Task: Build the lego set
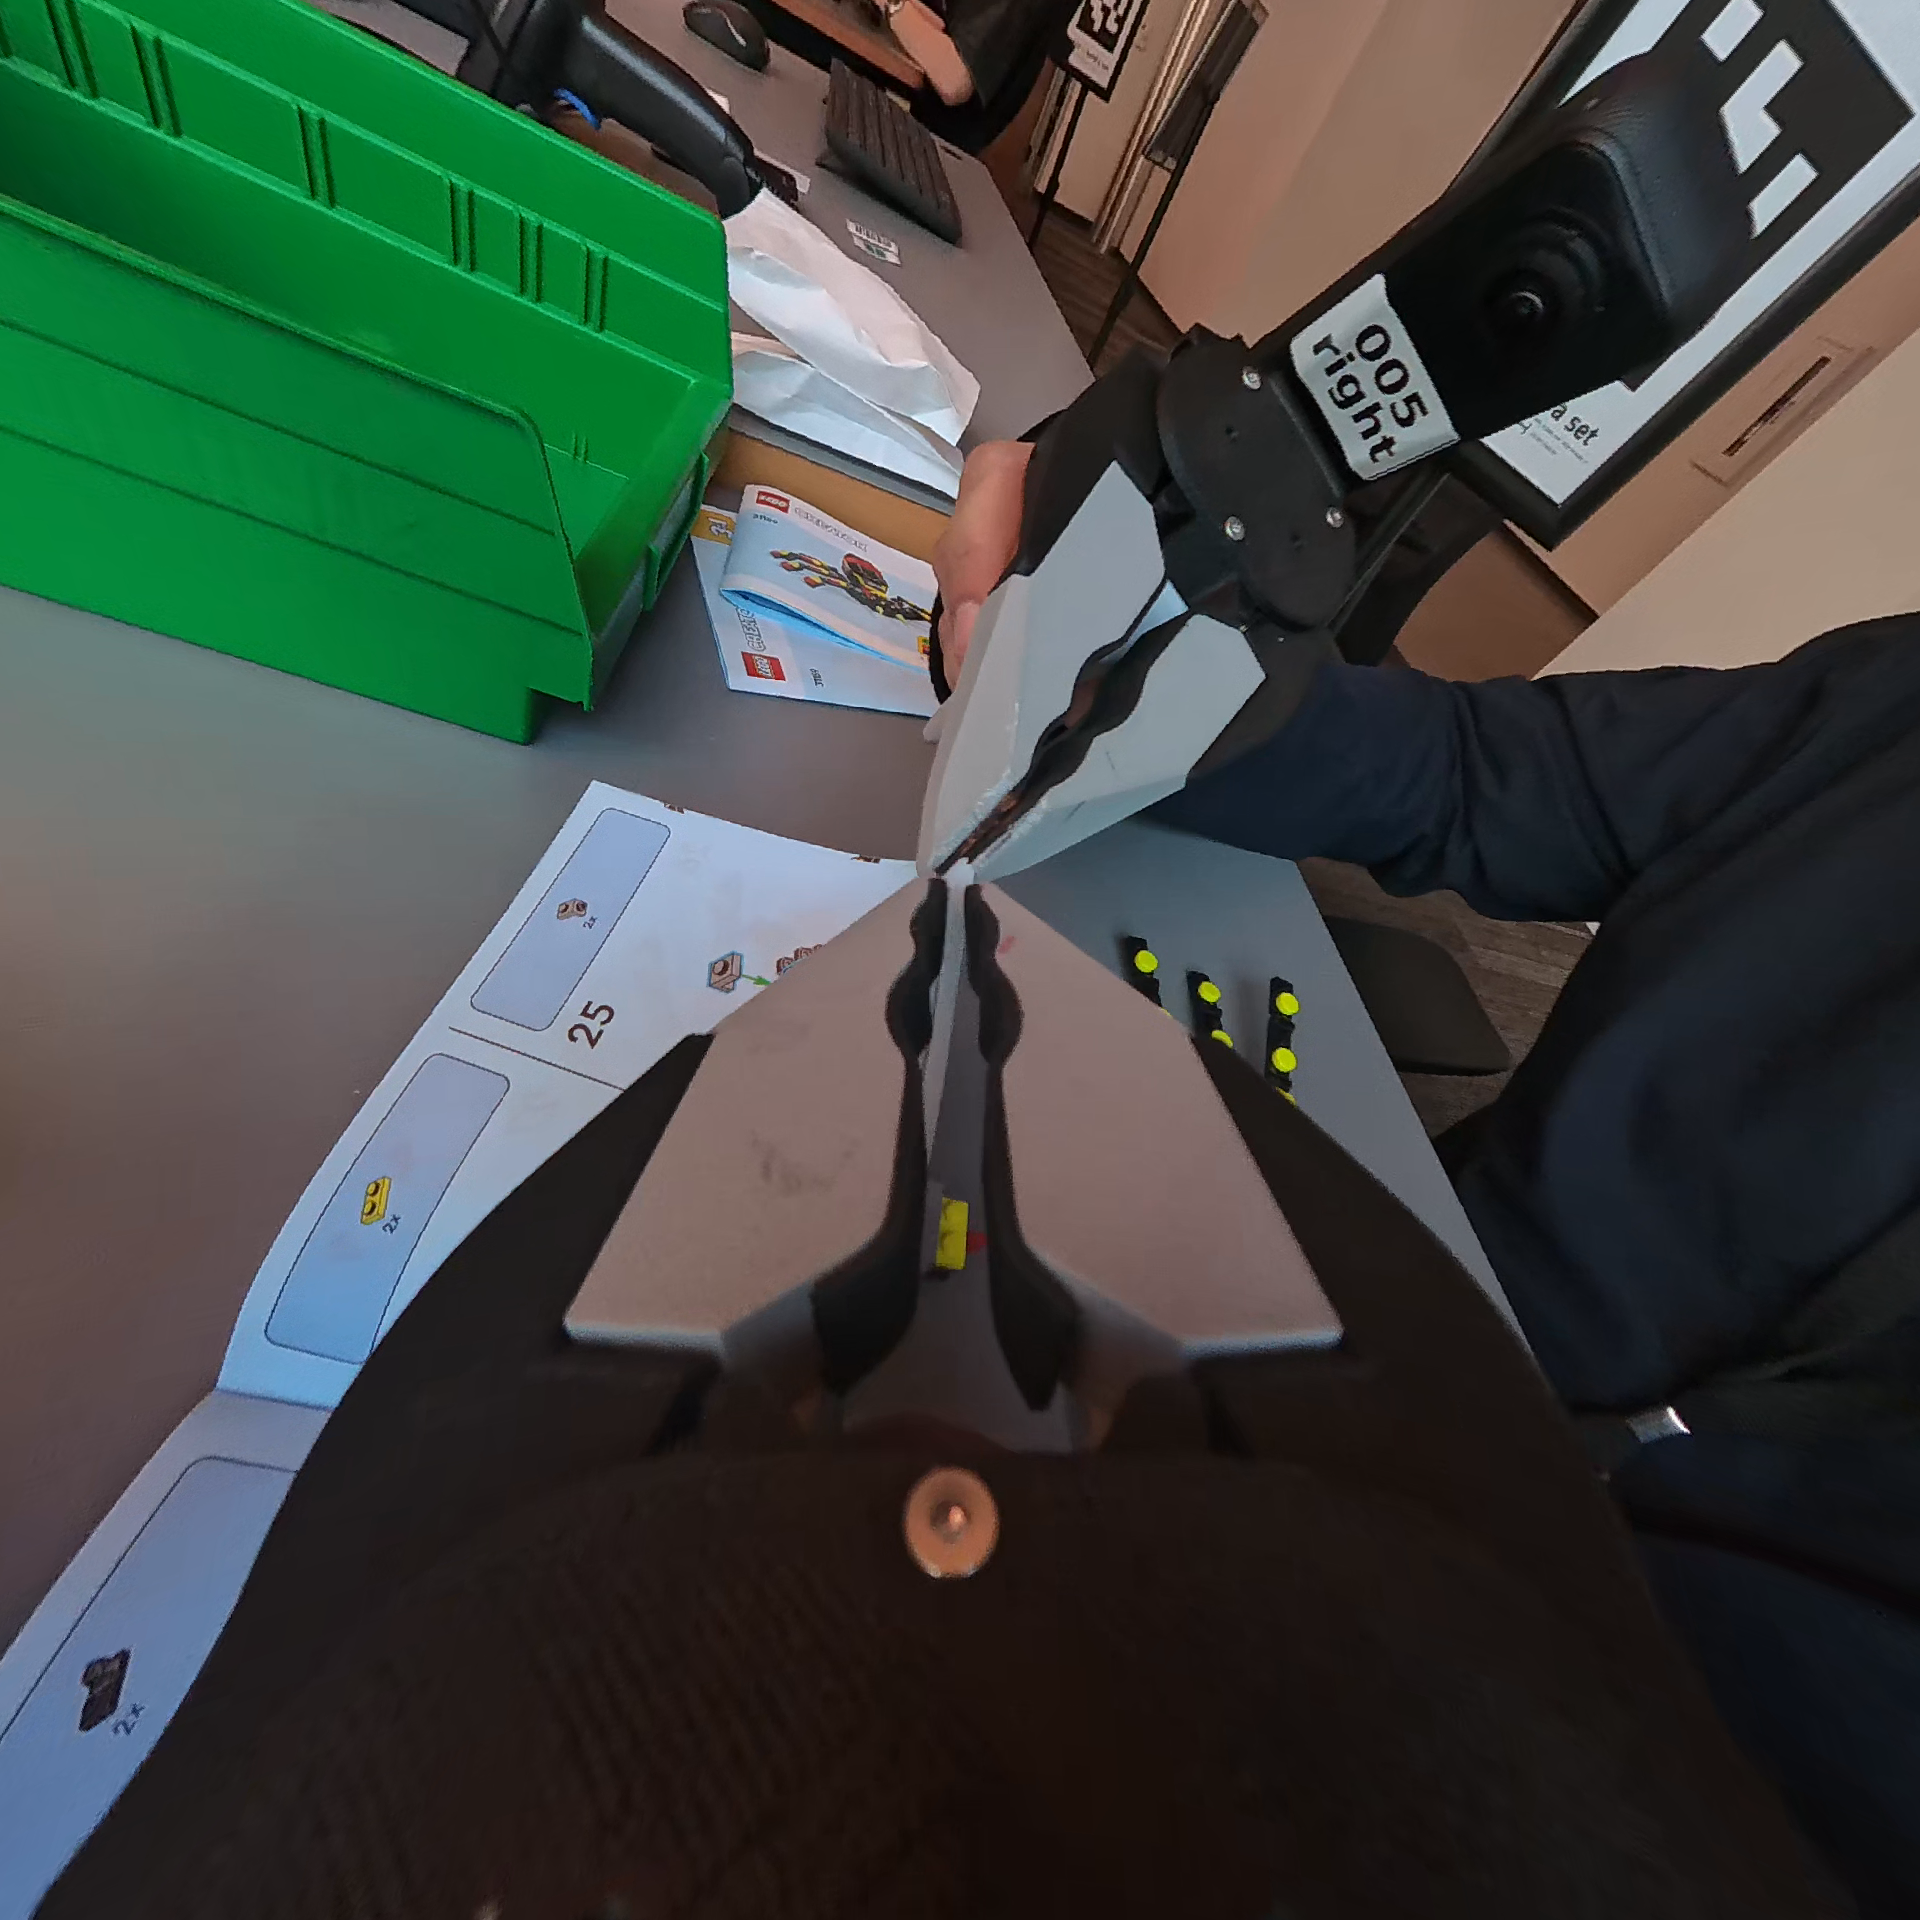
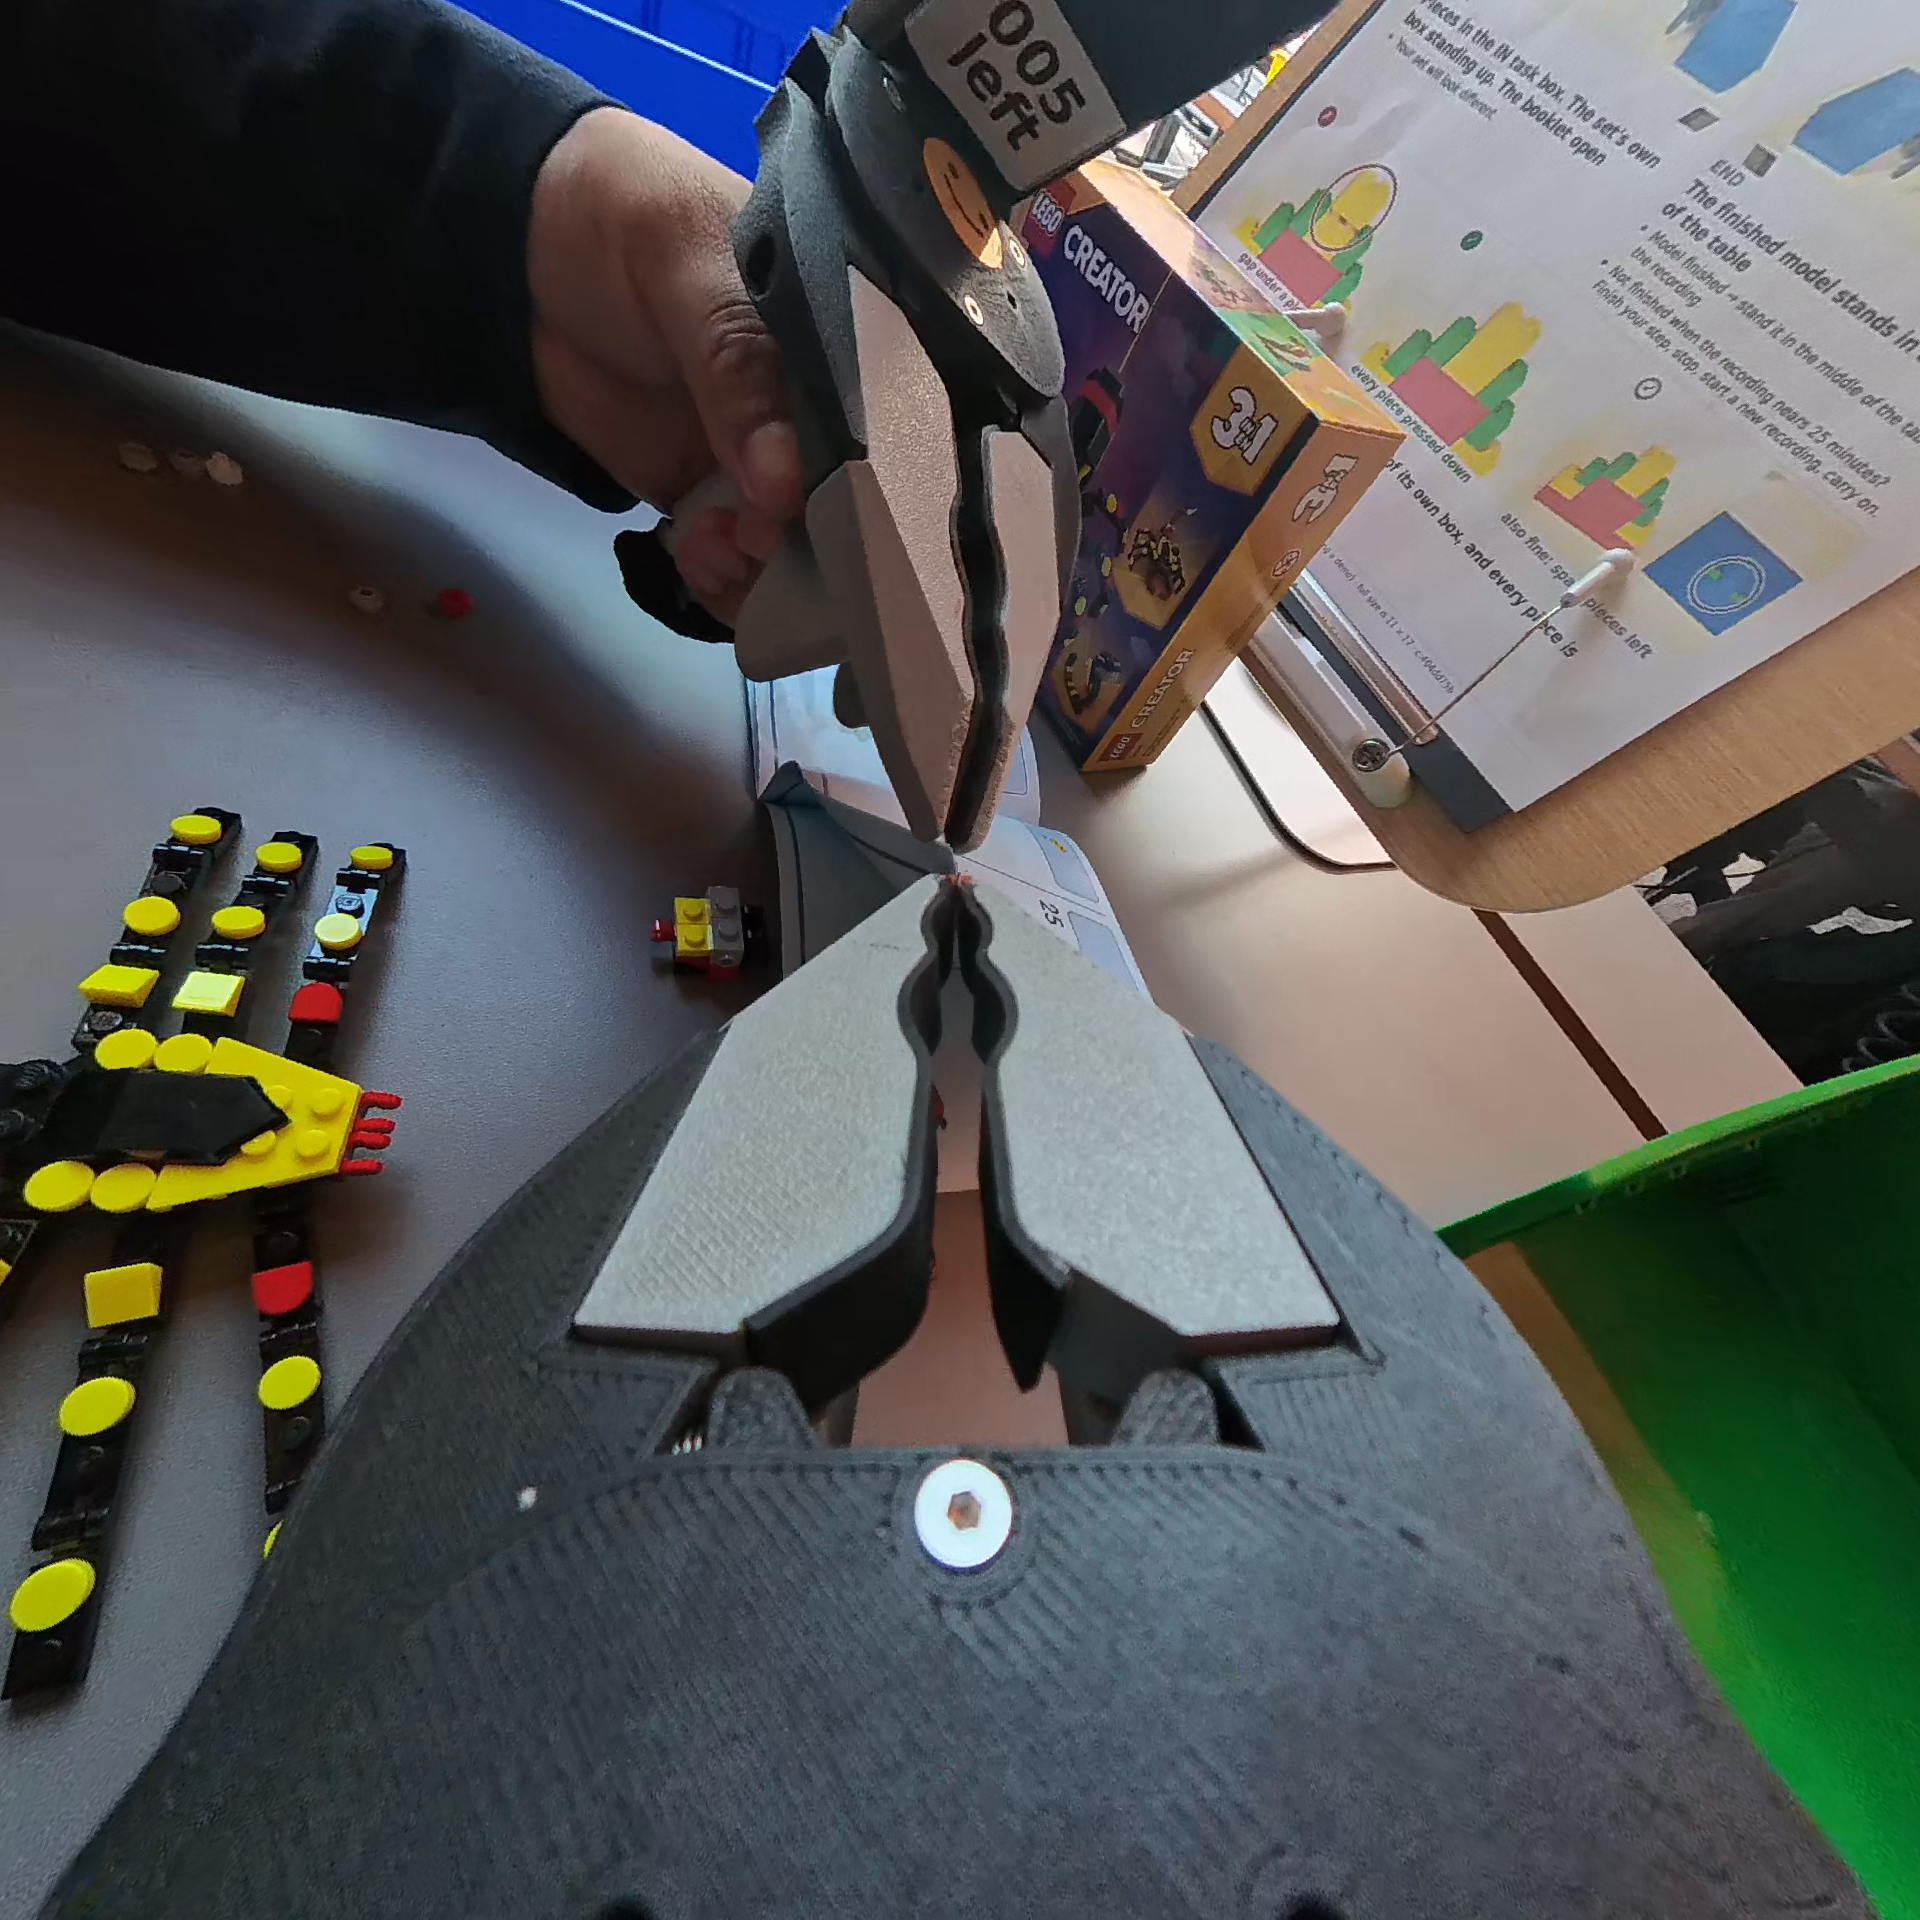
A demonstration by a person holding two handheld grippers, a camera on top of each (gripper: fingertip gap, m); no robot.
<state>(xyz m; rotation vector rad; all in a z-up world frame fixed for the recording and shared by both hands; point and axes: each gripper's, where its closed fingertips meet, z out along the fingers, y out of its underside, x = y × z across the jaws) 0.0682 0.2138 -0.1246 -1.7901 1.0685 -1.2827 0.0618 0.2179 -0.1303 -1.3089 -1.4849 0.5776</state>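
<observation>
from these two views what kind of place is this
Probably an office desk set up as a data-recording station: a keyboard on the grey table, green storage bins, and a propped printed instruction board beside the set's box.

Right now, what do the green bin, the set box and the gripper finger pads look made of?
Green bin: moulded plastic, semi-gloss, ribbed walls. Set box: printed cardboard, folded edges. Left gripper finger pads: grey, matte, finely textured, probably rubber or printed plastic.

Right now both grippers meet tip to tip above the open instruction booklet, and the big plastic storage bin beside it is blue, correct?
Not quite: the big plastic storage bin is green, as the left wrist view shows. The left gripper and right gripper do meet tip to tip above the open instruction booklet.
</observation>
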